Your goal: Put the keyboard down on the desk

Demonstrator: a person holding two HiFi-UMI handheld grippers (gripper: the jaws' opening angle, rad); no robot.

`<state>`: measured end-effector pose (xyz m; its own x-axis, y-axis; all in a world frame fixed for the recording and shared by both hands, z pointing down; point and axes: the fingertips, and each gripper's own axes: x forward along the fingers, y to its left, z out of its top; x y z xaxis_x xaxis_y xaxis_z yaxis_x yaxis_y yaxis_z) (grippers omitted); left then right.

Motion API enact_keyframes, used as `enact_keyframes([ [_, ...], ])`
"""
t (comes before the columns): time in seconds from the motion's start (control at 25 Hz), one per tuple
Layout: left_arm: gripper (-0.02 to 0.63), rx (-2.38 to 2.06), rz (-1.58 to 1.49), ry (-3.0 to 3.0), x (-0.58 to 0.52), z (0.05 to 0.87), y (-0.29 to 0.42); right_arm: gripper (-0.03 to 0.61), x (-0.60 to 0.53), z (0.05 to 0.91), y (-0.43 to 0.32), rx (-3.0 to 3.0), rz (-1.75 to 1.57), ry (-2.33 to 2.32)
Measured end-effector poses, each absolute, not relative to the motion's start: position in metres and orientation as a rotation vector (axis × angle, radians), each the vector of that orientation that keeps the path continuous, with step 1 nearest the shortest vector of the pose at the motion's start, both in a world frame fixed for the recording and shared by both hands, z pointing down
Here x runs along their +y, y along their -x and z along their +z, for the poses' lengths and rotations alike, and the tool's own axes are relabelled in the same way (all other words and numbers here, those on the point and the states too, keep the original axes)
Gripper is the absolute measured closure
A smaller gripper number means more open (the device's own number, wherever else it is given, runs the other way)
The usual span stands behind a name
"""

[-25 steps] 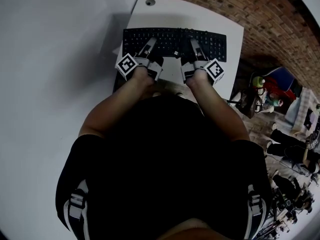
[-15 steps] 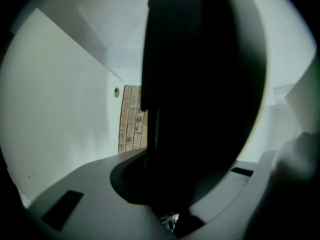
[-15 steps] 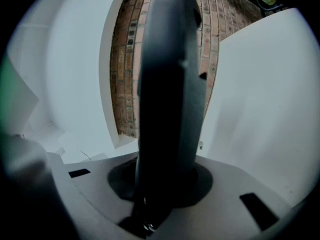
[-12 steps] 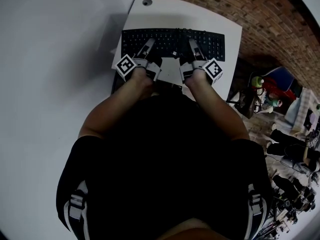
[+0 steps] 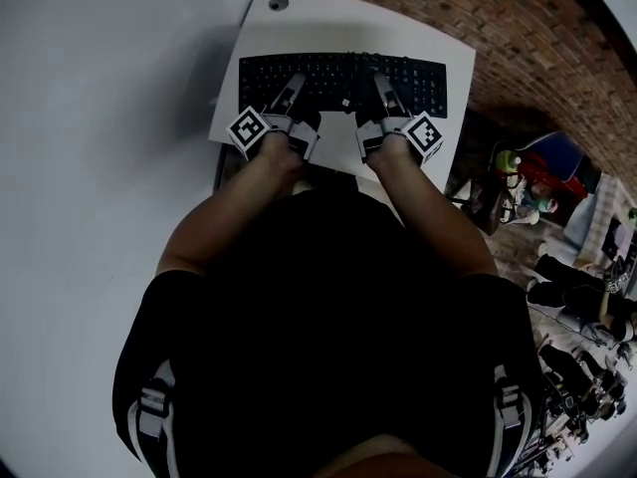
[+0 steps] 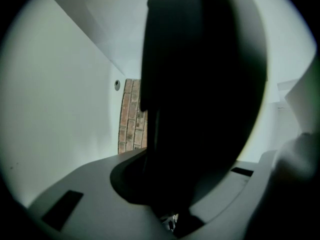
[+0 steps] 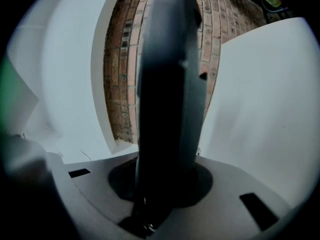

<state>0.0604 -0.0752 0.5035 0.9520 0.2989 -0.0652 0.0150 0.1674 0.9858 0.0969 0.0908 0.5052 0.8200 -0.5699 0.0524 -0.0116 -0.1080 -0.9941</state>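
Keyboard (image 5: 343, 76) is black, full-size, and sits lengthwise across the white table (image 5: 299, 26), over its middle, near edge toward the person. From the head view I honestly can't tell whether it's resting on the top or a bit above it. Left hand-held gripper (image 5: 296, 86) is pinching the keyboard's near edge left of centre, and the right hand-held gripper (image 5: 381, 82) is clamped on the same edge right of centre; both gripper views show the dark slab edge-on between the jaws. Round cable hole (image 5: 278, 2) sits in the table's far left corner, with brick floor (image 5: 557, 38) past the table on the right.
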Motion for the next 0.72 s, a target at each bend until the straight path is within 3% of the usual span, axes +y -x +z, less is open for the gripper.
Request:
enact_keyframes([
  [0.72,0.531,0.210,0.208,-1.403,-0.0724,0.5102,-0.0616,0.467,0.0921,0.5103,-0.1044,0.466,-0.561,1.606],
])
